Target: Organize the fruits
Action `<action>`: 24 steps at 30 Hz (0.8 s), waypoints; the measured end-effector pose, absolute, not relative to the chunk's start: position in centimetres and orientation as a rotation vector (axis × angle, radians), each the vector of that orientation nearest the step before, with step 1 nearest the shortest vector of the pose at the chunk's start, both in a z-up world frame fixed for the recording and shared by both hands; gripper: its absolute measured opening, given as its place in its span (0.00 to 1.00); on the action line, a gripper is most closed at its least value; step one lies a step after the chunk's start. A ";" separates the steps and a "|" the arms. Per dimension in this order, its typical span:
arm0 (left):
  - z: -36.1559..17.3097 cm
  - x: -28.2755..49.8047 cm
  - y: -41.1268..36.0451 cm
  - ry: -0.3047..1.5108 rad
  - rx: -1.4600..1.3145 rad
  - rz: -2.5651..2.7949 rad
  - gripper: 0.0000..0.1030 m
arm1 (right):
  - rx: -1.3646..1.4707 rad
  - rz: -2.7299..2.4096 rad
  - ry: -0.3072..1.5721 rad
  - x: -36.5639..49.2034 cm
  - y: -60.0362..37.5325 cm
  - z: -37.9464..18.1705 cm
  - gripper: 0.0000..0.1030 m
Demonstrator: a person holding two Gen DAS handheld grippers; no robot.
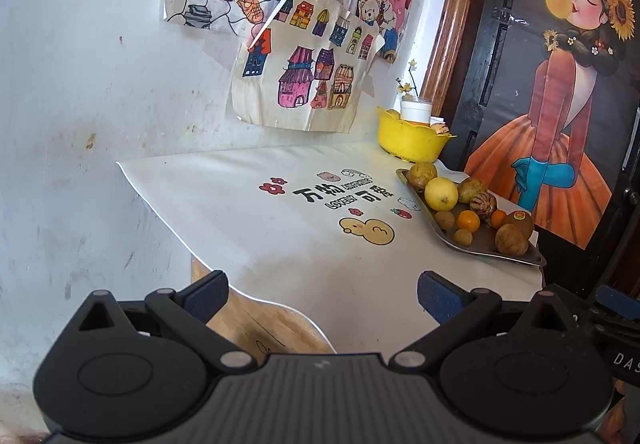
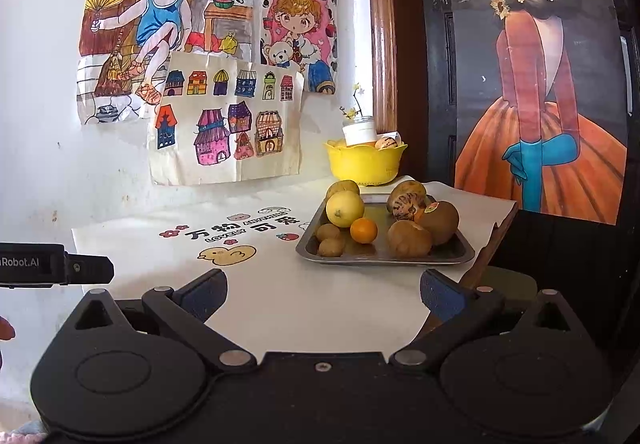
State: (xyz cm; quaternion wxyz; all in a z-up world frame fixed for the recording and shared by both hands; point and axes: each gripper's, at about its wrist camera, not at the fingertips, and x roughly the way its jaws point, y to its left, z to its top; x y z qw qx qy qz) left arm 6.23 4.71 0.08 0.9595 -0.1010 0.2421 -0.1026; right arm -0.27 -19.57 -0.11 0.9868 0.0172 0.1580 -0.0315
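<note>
Left claw [image 1: 322, 298] and right claw [image 2: 324, 298] gape, seemingly empty.

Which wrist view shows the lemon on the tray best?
The right wrist view: the lemon sits nearer and larger, at the metal tray's left side. The left wrist view shows it smaller, off to the right.

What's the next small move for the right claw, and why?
Probably ease the right claw forward toward the tray and line up on the small orange. Both claws are open and empty, short of the tray; the orange sits near the front with open space around it, and the right claw faces it most directly.
</note>
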 end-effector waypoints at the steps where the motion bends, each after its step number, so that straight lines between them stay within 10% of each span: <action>1: 0.0 6.2 4.7 0.492 -0.205 -0.207 1.00 | 0.034 -0.064 0.318 -0.3 -19.6 -0.1 0.99; 24: -0.1 6.2 4.8 0.502 -0.223 -0.214 1.00 | 0.032 -0.058 0.326 -0.3 -19.5 -0.5 0.99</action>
